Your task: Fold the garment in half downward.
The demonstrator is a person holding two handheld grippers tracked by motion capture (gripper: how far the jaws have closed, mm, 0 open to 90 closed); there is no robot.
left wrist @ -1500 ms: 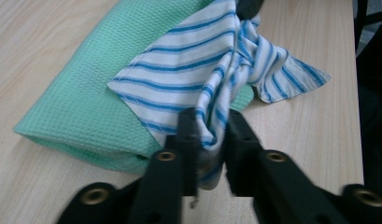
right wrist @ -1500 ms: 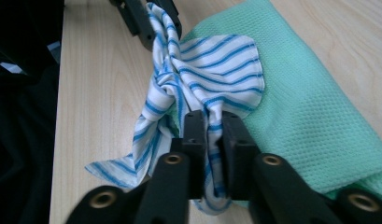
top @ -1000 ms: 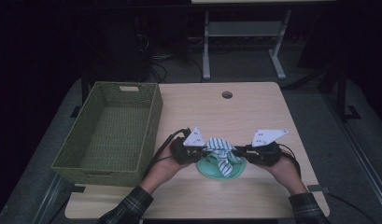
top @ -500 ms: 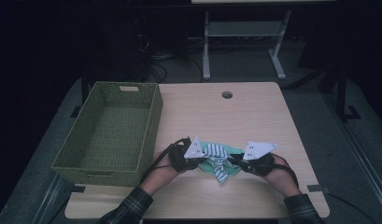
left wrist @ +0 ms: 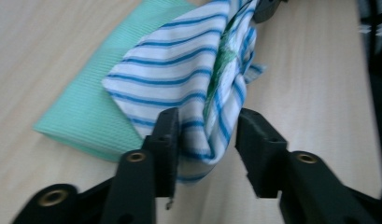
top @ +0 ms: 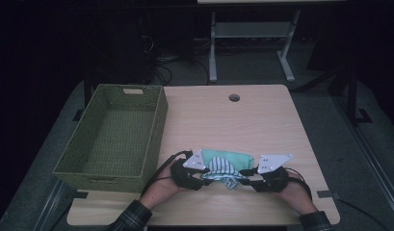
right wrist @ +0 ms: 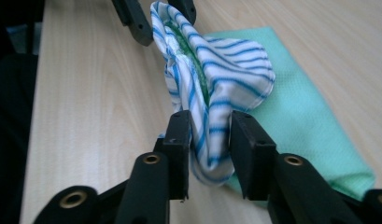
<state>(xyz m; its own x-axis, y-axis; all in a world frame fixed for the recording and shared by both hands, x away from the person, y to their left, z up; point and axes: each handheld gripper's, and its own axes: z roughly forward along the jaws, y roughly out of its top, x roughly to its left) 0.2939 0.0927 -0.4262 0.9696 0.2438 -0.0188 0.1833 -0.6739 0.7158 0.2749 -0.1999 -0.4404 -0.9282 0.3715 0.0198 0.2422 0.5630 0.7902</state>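
- High view: striped cloth [top: 222, 168] sits near the table's [top: 262, 120] front edge, bunched between left gripper [top: 200, 178] and right gripper [top: 247, 179]. It lies half over a flat green cloth [top: 233, 158].
- High view: the two grippers face each other, one at each end of the bundle. Grey plates and dark bodies cover the fingers here, so how wide they stand is not readable from above. Wicker basket [top: 115, 134] stands to the left, apart from the cloths.
- Left gripper view: striped cloth [left wrist: 188, 79] hangs between the fingers [left wrist: 167, 140]. The fold rests against the left-hand finger; a clear gap shows to the other one. Fingers have just been opening, roughly half open, not clamping.
- Left gripper view: green cloth [left wrist: 90, 107] lies flat on the table behind and to the side of the stripes. A green layer shows inside the striped fold. The far gripper's tip is cut off by the top edge. Image is soft.
- Right gripper view: striped cloth [right wrist: 212, 84] end sits between the fingers [right wrist: 179, 149], touching the left-hand one, with a narrow gap at the other. Fingers have just been opening, partly open, cloth loose between them.
- Right gripper view: green cloth [right wrist: 310, 126] runs off to the right along the table; the left gripper's finger tips show at the top edge.
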